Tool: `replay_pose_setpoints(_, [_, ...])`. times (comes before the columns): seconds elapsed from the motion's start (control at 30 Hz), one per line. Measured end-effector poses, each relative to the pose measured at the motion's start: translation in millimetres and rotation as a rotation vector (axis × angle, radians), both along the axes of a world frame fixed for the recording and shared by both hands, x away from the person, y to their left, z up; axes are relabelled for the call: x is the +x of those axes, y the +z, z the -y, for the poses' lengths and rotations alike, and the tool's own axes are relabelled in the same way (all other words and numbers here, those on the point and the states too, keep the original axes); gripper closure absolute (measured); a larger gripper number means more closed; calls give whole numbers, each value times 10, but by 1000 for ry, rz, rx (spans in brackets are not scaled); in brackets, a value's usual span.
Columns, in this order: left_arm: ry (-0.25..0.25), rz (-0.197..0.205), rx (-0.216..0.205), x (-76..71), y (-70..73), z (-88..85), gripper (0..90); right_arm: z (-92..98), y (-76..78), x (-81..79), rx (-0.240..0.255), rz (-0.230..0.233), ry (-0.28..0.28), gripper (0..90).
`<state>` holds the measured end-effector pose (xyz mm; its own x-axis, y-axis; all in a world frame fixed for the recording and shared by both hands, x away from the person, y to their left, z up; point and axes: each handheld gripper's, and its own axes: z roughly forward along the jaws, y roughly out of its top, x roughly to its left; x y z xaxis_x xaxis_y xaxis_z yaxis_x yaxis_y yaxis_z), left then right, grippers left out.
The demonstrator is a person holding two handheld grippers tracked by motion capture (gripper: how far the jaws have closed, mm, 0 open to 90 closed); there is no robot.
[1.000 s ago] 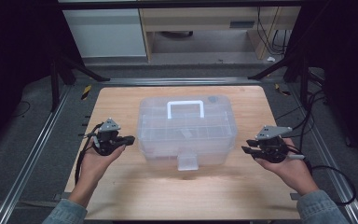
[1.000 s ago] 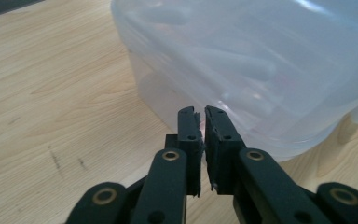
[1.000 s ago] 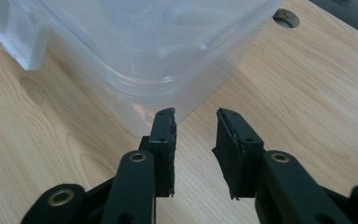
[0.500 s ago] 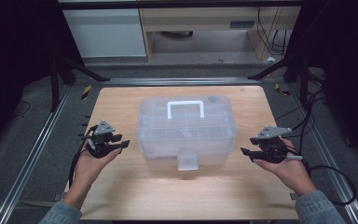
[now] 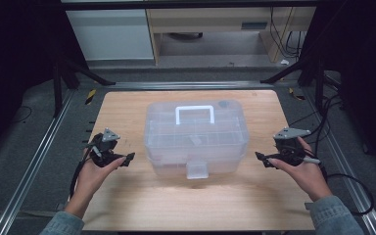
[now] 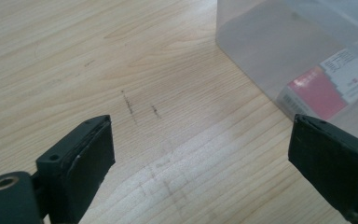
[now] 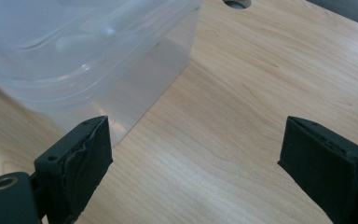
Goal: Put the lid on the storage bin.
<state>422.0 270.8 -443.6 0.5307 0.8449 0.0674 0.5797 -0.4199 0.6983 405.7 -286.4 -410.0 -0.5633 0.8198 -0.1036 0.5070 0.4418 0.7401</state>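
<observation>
Left gripper point(image 5: 122, 159) jaws spread wide, just been opening, nothing between them but bare wood. In the left gripper view, black pads point(image 6: 91, 154) standing far apart over the counter point(image 6: 135, 56), a few dark scuff marks point(image 6: 129, 105) on the grain ahead. Box point(image 6: 303, 51) up at the right of that view, apart from the jaws, a red-and-white label point(image 6: 328, 84) showing through its cloudy wall.

Right gripper point(image 5: 263, 159) jaws likewise released, just been opening, gaping over bare wood. In the right gripper view, box point(image 7: 84, 42) looming beyond the one jaw, near it but clear of the pads point(image 7: 91, 149). Round hole point(image 7: 237, 3) in the counter at the top edge.

From the high view: box point(image 5: 196, 137) sitting at the middle of the counter point(image 5: 127, 105), clear plastic, lid shut, white handle point(image 5: 194, 112) lying on top, latch point(image 5: 197, 170) on the near wall. Grippers flanking it, left and right, both pointing inward at its end walls, neither touching. Each resting in an upturned hand, left hand point(image 5: 92, 177) and right hand point(image 5: 306, 174), denim cuffs at the bottom edge. Cables point(image 5: 345, 178) trailing off the right side. Dark floor and metal rails point(image 5: 34, 161) around the counter.
</observation>
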Motion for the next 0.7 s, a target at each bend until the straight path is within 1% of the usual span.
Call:
replay_pose_setpoints(0.03, [0,-10,2,9,-16,-8,44,15,-2,22,0,5,-8,104])
replay_pose_setpoints(0.13, [0,-17,18,41,-60,-35,46,58,-24,105,-10,9,-44,142])
replay_pose_setpoints(0.17, [-2,-24,26,57,-75,-43,46,73,-33,136,-16,1,-66,160])
replay_pose_setpoints(0.23, [-4,-35,35,91,-109,-57,46,108,-67,206,-22,-7,-106,224])
replay_pose_setpoints(0.3, [-4,-50,45,135,-162,-78,49,139,-138,295,-29,-20,-146,289])
replay_pose_setpoints(0.33, [-4,-50,45,135,-162,-78,49,139,-138,295,-29,-20,-146,289])
replay_pose_setpoints(0.37, [3,-54,51,151,-181,-88,49,149,-165,319,-30,-26,-151,308])
replay_pose_setpoints(0.4, [10,-55,57,173,-204,-100,54,168,-235,375,-26,-37,-160,339])
replay_pose_setpoints(0.43, [13,-58,59,188,-220,-106,54,168,-235,375,-26,-37,-160,339])
replay_pose_setpoints(0.57, [26,-73,79,264,-289,-131,56,205,-341,467,-29,-61,-180,347])
replay_pose_setpoints(0.7, [33,-80,81,308,-343,-147,56,231,-410,529,-33,-74,-197,341])
